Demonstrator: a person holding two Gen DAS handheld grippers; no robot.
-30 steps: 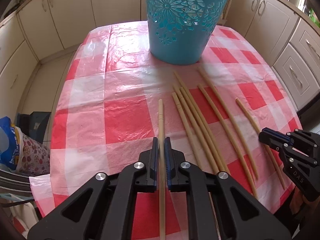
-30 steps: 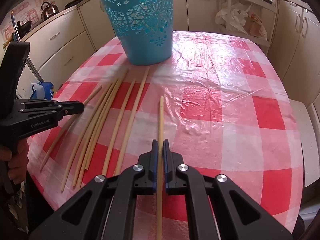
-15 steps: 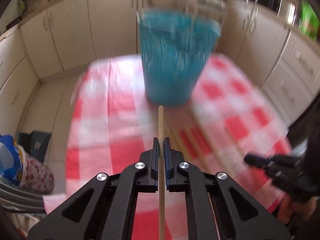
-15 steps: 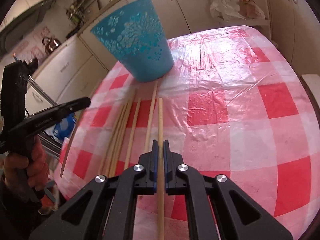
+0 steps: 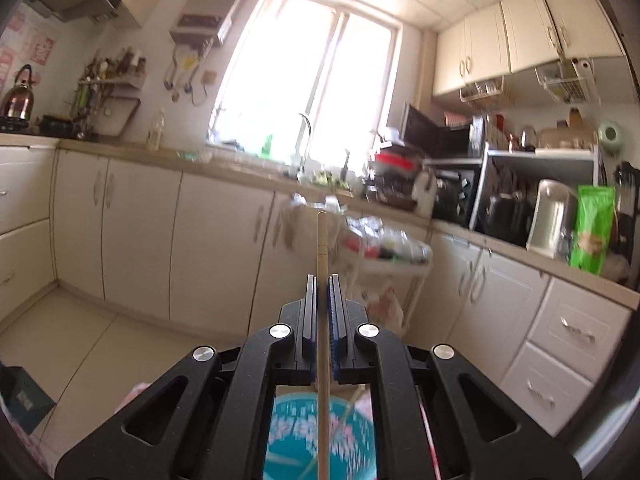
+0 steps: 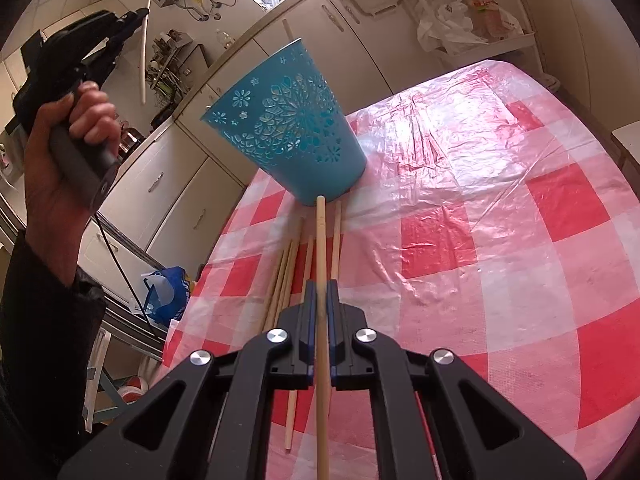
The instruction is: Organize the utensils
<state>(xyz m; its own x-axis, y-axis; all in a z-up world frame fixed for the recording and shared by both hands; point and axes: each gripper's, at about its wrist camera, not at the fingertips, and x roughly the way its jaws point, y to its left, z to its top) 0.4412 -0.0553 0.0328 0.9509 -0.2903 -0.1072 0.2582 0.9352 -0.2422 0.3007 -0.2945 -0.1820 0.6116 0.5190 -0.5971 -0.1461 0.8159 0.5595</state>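
My left gripper is shut on a wooden chopstick, held upright high above the blue cut-out bucket, whose open top shows below with a chopstick or two inside. In the right wrist view the left gripper is raised at upper left, its chopstick hanging down. My right gripper is shut on another chopstick, lifted above the checked table and pointing at the bucket. Several loose chopsticks lie on the table left of it.
Cream kitchen cabinets and a cluttered counter surround the table. A blue bag sits on the floor left of the table. A white rack with plastic bags stands behind the table.
My left gripper swung up from the table with its chopstick to above the bucket, tilting upright. My right gripper lifted its chopstick off the table and moved toward the bucket.
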